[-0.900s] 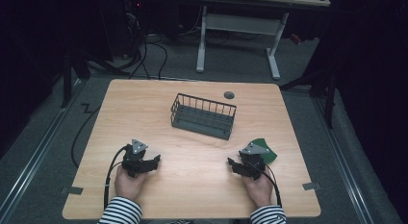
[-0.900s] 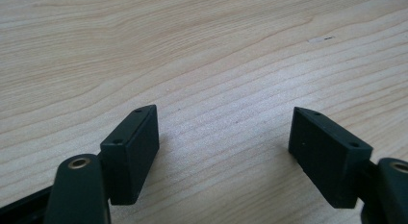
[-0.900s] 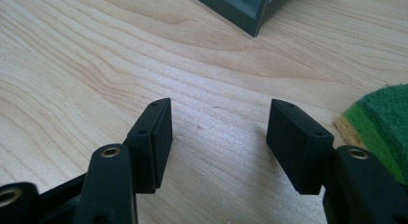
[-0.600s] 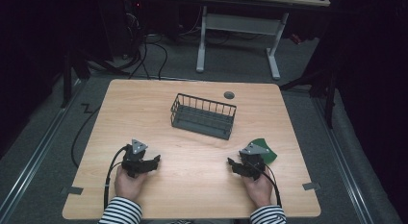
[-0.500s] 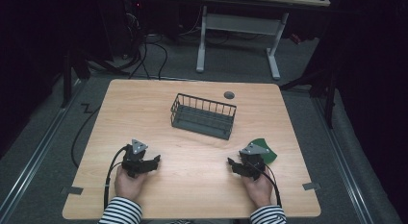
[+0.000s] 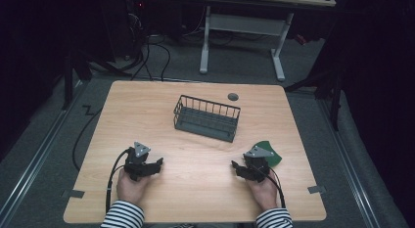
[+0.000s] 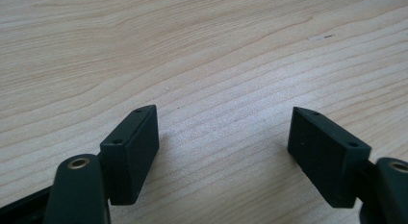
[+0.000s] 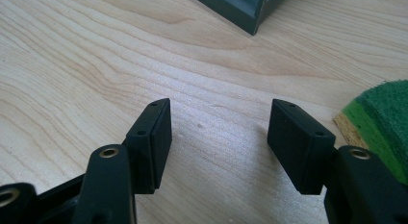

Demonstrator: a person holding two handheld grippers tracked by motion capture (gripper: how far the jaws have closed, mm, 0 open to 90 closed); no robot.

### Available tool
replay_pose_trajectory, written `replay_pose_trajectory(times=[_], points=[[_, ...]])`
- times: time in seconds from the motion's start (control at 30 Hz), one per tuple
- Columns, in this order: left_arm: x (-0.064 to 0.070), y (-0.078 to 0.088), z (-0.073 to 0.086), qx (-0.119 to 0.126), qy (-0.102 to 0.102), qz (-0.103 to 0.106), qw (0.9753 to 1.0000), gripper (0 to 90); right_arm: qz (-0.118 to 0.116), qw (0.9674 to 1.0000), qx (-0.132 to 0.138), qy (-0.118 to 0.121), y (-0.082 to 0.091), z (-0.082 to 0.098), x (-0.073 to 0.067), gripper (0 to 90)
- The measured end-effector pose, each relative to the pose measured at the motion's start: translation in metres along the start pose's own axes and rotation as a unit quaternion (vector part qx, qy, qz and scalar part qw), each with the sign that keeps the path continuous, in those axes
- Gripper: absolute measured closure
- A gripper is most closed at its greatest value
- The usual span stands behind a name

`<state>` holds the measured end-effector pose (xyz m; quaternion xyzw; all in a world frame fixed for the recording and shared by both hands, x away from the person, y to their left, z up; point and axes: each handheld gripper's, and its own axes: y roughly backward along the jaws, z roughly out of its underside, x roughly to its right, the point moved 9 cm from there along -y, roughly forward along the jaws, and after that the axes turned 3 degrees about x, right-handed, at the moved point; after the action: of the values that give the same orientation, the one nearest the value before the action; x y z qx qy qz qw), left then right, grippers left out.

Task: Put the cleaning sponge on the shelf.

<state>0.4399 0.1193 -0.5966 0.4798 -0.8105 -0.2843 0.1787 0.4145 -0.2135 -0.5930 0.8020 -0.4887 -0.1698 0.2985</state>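
Wooden table (image 6: 147, 105) under dim light: nothing has shifted since the earlier frames. My left gripper (image 6: 157, 164) rests with jaws spread over bare wood; my right gripper (image 6: 236, 166) likewise, empty. Just right of its fingers lies the green sponge (image 8: 385, 113), partly cut off, beyond them the wire basket (image 6: 207, 117).

A dim lab or workshop room: a lone wooden test table (image 6: 147, 105) on grey carpet (image 6: 44, 154), cables (image 6: 147, 57) trailing across the floor, a white-legged desk (image 6: 240, 27) behind, dark surroundings.
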Motion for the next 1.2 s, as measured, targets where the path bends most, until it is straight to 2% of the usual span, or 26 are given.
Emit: replay_pose_trajectory(times=[0.17, 0.33, 0.53, 0.57, 0.63, 0.7, 0.77, 0.9, 0.93, 1.1, 1.2], points=[[0.000, 0.000, 0.000, 0.001, 0.002, 0.001, 1.0000, 27.2, 0.002, 1.0000, -0.001, -0.002, 0.000, 0.000, 0.000, 41.6], [-0.001, 0.000, -0.001, 0.004, 0.009, 0.011, 0.9999, 25.8, -0.005, 0.9996, -0.016, -0.021, 0.001, -0.002, 0.000, 43.2], [-0.004, 0.001, -0.001, -0.001, 0.014, 0.006, 0.9999, 27.9, -0.013, 0.9994, -0.002, -0.033, 0.010, -0.006, 0.002, 44.0], [-0.003, 0.002, -0.003, -0.010, 0.023, 0.012, 0.9996, 27.5, -0.016, 0.9991, 0.011, -0.038, 0.017, -0.011, 0.003, 45.7], [-0.003, 0.002, -0.004, -0.009, 0.027, 0.016, 0.9995, 28.0, -0.017, 0.9988, 0.017, -0.044, 0.020, -0.013, 0.005, 46.3], [0.000, 0.005, -0.010, -0.003, 0.033, 0.027, 0.9991, 29.1, -0.018, 0.9976, 0.019, -0.065, 0.028, -0.018, 0.012, 47.9], [0.002, 0.007, -0.016, -0.002, 0.035, 0.037, 0.9987, 30.3, -0.018, 0.9973, 0.023, -0.068, 0.031, -0.022, 0.014, 48.1], [0.004, 0.009, -0.025, 0.003, 0.030, 0.046, 0.9985, 32.1, -0.019, 0.9972, 0.030, -0.066, 0.036, -0.031, 0.018, 48.4], [0.005, 0.011, -0.033, 0.006, 0.028, 0.050, 0.9983, 32.3, -0.017, 0.9972, 0.037, -0.063, 0.040, -0.040, 0.021, 48.6], [0.005, 0.011, -0.053, 0.012, 0.017, 0.054, 0.9983, 32.6, -0.016, 0.9968, 0.048, -0.062, 0.046, -0.058, 0.029, 49.0], [0.005, 0.009, -0.063, 0.003, 0.006, 0.054, 0.9985, 32.7, -0.012, 0.9968, 0.054, -0.057, 0.047, -0.068, 0.034, 49.2]])
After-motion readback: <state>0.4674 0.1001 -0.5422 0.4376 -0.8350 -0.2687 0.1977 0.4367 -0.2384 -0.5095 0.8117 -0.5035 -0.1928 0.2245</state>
